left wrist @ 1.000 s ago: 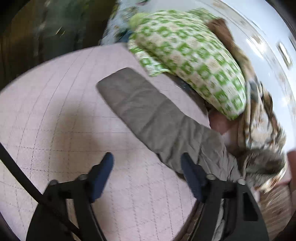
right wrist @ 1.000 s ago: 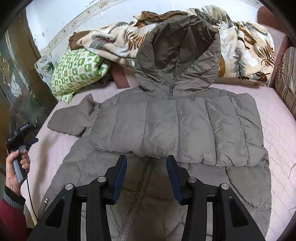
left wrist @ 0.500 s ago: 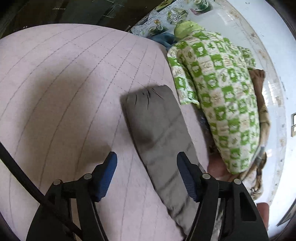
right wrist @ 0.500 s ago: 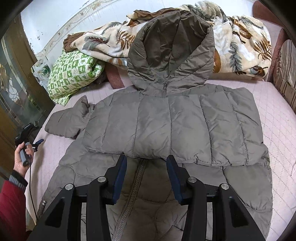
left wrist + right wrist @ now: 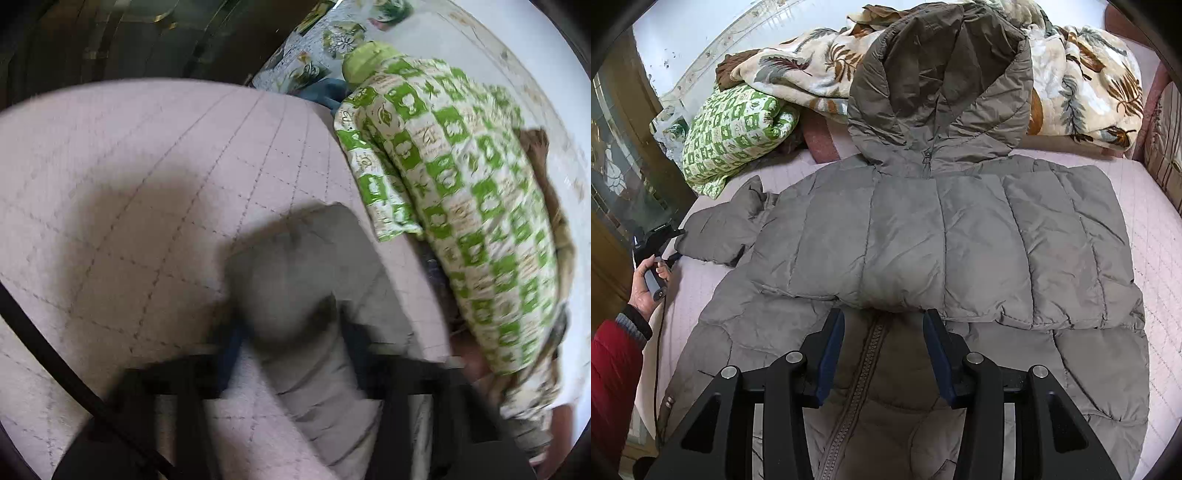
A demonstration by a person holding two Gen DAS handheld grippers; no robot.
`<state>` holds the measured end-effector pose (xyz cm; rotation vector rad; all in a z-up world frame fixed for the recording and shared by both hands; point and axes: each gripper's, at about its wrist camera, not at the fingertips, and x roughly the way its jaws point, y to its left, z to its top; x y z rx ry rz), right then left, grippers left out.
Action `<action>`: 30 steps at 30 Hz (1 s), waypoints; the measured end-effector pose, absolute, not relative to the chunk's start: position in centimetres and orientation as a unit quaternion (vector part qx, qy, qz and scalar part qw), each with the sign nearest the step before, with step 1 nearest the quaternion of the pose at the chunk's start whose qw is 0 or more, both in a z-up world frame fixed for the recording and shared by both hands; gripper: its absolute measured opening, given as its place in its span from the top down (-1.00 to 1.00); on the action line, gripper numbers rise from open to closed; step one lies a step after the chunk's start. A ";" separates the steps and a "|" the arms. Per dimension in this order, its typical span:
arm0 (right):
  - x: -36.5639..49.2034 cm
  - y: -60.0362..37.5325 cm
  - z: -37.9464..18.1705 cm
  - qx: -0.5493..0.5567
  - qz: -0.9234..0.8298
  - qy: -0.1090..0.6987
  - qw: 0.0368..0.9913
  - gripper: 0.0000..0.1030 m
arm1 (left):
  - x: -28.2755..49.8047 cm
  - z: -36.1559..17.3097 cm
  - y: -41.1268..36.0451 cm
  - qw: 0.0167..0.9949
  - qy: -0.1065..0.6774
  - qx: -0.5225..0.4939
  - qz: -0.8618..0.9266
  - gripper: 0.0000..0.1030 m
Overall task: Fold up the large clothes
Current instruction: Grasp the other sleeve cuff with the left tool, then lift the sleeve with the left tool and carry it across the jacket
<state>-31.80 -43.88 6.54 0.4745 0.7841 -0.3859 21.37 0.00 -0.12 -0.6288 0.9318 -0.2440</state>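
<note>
Grey puffer jacket (image 5: pixel 942 236) lies spread on the pink quilted bed (image 5: pixel 1160 236), hood (image 5: pixel 942 85) up against the floral blanket (image 5: pixel 1082 85), lower part folded up over the body. Right hand-held gripper (image 5: pixel 882 325) hovers over the zipper (image 5: pixel 864 373), fingers apart, released, gripping nothing. Left hand-held gripper (image 5: pixel 291 332) tilted down at the sleeve (image 5: pixel 295 280), sleeve between its fingers; blurred, cannot tell if clenched. Left hand (image 5: pixel 646 280) low at bed edge. Green checked pillow (image 5: pixel 454 184) beside sleeve.

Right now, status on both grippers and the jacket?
Left gripper jaws astride the sleeve, grip unclear. Right gripper open over the jacket. Green pillow beside sleeve.
</note>
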 end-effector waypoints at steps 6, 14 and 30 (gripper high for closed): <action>-32.4 -44.5 7.0 0.236 -0.198 0.359 0.881 0.07 | 20.5 1.3 0.9 0.833 0.430 -0.321 -0.134 0.73; -34.2 -46.4 8.3 0.259 -0.223 0.325 0.882 0.06 | 17.2 10.3 -1.3 0.859 0.389 -0.271 -0.194 0.73; -38.2 -50.2 10.1 0.317 -0.238 0.274 0.876 0.06 | 5.3 27.1 -9.5 0.892 0.306 -0.167 -0.289 0.73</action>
